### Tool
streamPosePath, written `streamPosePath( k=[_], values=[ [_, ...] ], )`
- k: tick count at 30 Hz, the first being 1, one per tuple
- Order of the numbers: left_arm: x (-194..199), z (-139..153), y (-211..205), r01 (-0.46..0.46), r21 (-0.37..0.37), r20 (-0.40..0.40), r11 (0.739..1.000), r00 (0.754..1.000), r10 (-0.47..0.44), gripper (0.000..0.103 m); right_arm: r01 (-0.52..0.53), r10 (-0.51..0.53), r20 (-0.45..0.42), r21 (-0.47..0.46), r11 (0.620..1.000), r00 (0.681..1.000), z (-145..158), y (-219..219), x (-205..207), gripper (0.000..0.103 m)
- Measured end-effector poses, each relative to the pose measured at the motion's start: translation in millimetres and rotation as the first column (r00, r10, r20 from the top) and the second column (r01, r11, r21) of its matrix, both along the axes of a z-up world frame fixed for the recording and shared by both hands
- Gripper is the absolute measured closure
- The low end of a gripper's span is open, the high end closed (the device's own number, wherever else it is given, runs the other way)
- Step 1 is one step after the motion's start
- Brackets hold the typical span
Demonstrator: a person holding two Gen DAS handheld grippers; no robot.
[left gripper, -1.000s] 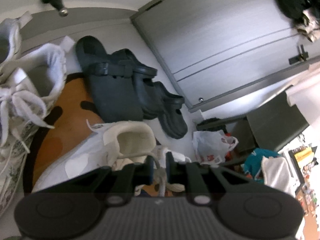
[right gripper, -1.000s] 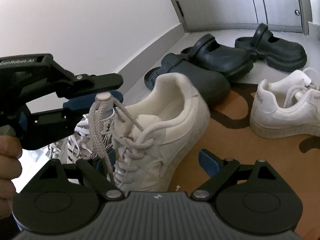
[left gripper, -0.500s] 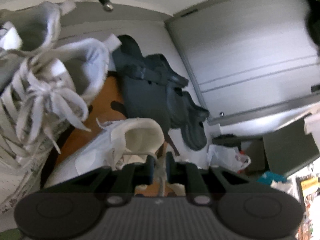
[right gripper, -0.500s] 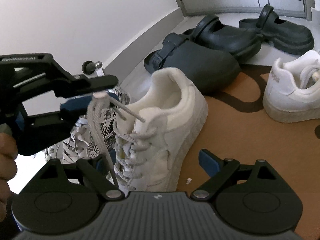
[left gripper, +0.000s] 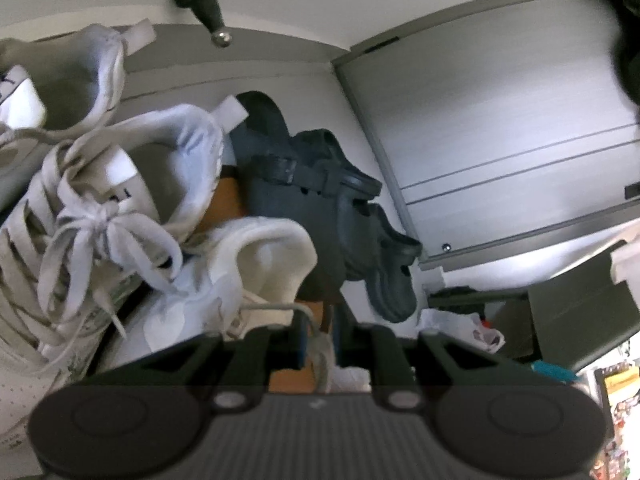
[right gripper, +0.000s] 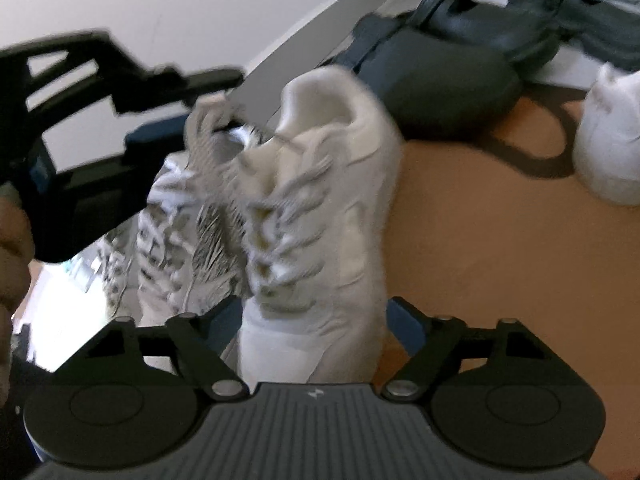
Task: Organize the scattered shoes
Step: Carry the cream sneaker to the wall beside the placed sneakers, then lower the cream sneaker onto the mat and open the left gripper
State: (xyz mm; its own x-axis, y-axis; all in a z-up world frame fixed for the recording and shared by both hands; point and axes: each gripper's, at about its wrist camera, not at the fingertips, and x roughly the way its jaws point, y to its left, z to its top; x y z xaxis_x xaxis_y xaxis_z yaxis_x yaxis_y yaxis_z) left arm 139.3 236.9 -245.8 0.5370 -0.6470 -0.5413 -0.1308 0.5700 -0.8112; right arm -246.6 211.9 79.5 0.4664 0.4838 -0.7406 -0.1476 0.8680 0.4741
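Note:
A cream sneaker (right gripper: 320,220) stands on the orange mat (right gripper: 480,240), heel toward the wall. My left gripper (right gripper: 208,112) is shut on its grey lace (left gripper: 320,344), pulling the lace up and to the left. In the left wrist view the cream sneaker (left gripper: 260,264) lies just beyond the left gripper (left gripper: 318,332). My right gripper (right gripper: 314,316) is open, and the sneaker's toe sits between its fingers. I cannot tell whether the pads touch it. The right wrist view is blurred.
A pair of white patterned sneakers (left gripper: 80,200) stands close on the cream shoe's left, also the patterned sneakers (right gripper: 172,216). Dark clogs (right gripper: 440,76) line the wall beyond. Another white sneaker (right gripper: 608,136) sits at the right. A door stop (left gripper: 204,0) and grey door (left gripper: 500,100) are behind.
The left gripper has kept hold of the lace while the cream sneaker shifted left toward the patterned pair. The right gripper came closer, and the toe now lies between its fingers.

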Motion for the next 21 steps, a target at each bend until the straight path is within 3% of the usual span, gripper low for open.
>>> streamPosePath(
  k=[5, 10, 11, 12, 14, 16, 19, 21],
  values=[
    [-1, -1, 3, -0.017, 0.025, -0.002, 1.000, 1.000, 0.017, 0.091, -0.031, 0.031, 0.007, 0.004, 1.000, 1.000, -3, 9, -6, 0.022],
    [2, -11, 0, -0.003, 0.039, -0.054, 0.999, 0.999, 0.005, 0.089, -0.038, 0.039, 0.026, -0.020, 0.999, 0.999, 3, 3, -9, 0.022],
    [2, -12, 0, 0.001, 0.053, -0.069, 0.999, 0.998, 0.003, 0.082, -0.032, 0.033, 0.030, -0.023, 0.999, 0.999, 5, 0, -9, 0.022],
    [1, -12, -1, 0.005, 0.082, -0.095, 0.997, 0.995, 0.003, 0.065, -0.026, 0.027, 0.034, -0.026, 0.999, 0.999, 7, -4, -9, 0.022],
    [-2, -10, -1, -0.010, 0.110, -0.116, 0.994, 0.993, 0.023, 0.048, -0.014, 0.015, 0.041, -0.033, 0.999, 0.999, 12, -11, -9, 0.022],
    [-7, -7, -2, -0.033, 0.119, -0.125, 0.992, 0.991, 0.047, 0.048, -0.002, 0.004, 0.049, -0.039, 0.999, 0.999, 17, -18, -10, 0.022],
    [-13, -3, -4, -0.064, 0.062, -0.131, 0.996, 0.989, 0.072, 0.043, 0.016, -0.013, 0.060, -0.048, 0.999, 0.998, 24, -29, -10, 0.022],
    [-15, 0, -7, -0.074, 0.083, -0.121, 0.994, 0.989, 0.084, 0.041, 0.045, -0.042, 0.056, -0.051, 0.998, 0.998, 27, -40, -12, 0.022]
  ],
)
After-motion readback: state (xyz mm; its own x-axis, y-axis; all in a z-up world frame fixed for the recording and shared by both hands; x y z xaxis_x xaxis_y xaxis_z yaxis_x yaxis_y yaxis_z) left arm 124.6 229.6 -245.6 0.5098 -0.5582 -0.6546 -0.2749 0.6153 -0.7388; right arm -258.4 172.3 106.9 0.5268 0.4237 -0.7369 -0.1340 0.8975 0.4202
